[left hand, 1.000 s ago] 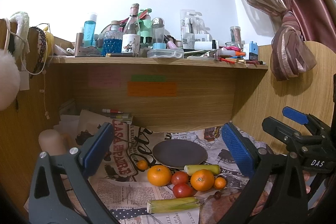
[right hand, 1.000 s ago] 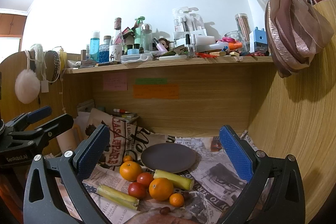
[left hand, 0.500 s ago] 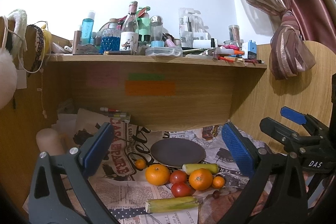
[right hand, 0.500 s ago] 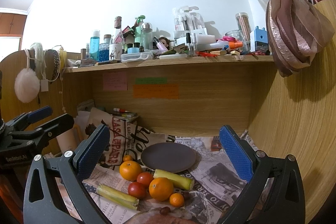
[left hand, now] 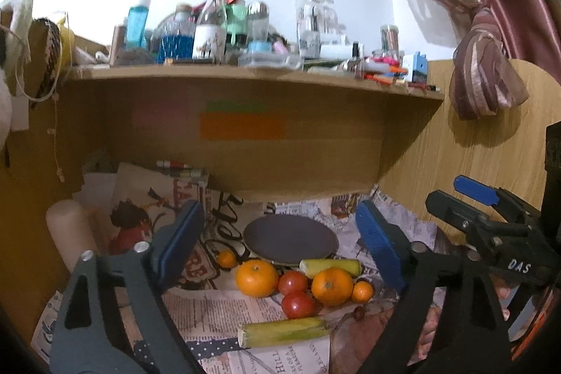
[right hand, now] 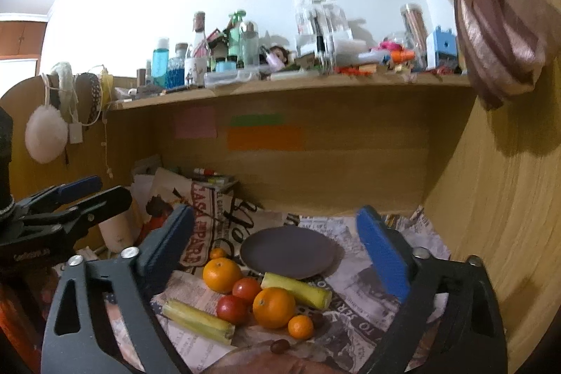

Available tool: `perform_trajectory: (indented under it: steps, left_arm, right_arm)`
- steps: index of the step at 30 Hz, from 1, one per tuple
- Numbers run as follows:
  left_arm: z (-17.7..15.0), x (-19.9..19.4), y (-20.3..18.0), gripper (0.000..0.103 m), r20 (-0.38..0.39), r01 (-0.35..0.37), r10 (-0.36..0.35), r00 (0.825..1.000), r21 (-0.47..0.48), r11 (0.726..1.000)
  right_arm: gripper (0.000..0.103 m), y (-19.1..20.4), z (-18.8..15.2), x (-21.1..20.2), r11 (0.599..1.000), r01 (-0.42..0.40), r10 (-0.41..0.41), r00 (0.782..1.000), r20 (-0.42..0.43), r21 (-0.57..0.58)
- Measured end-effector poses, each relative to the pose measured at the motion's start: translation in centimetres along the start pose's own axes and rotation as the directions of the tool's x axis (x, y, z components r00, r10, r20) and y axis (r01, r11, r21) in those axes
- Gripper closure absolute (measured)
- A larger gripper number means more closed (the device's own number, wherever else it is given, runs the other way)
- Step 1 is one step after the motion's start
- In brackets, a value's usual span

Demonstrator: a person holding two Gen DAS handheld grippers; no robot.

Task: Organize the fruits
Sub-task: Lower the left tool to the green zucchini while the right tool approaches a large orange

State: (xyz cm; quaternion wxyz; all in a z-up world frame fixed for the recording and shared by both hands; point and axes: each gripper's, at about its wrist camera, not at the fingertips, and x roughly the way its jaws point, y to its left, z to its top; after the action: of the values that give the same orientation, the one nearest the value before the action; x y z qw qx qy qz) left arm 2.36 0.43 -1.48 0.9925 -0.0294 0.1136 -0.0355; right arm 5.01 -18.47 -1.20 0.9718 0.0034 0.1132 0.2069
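A dark round plate (left hand: 290, 240) (right hand: 289, 253) lies empty on newspaper. In front of it lie two big oranges (left hand: 256, 278) (right hand: 274, 307), two tomatoes (left hand: 298, 304) (right hand: 231, 309), two small mandarins (left hand: 362, 291) (right hand: 300, 326) and two pale green stalks (left hand: 284, 332) (right hand: 197, 319). My left gripper (left hand: 280, 251) is open and empty, above and short of the fruit. My right gripper (right hand: 277, 255) is open and empty too, framing the plate. Each gripper shows at the edge of the other's view (left hand: 491, 223) (right hand: 66, 209).
A wooden shelf (left hand: 245, 76) crowded with bottles overhangs the desk. Wooden walls close the left and right sides (right hand: 498, 198). A cream cylinder (left hand: 70, 233) and a newspaper-print bag (right hand: 207, 223) stand at the left. A small dark fruit (right hand: 279, 346) lies near the front.
Both grippers have moved forward and lower towards the fruit, which looms larger. Both stay open and empty. The fruit has not moved.
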Motion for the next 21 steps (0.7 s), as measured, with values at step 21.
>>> perform_trajectory:
  steps: [21]
  left_arm:
    - [-8.9,8.8,2.1,0.009,-0.402,0.082,-0.065,0.913,0.024,0.996]
  right_arm:
    - [0.048,-3.1,-7.9,7.5,0.996,-0.057,0.083,0.910,-0.405,0.074]
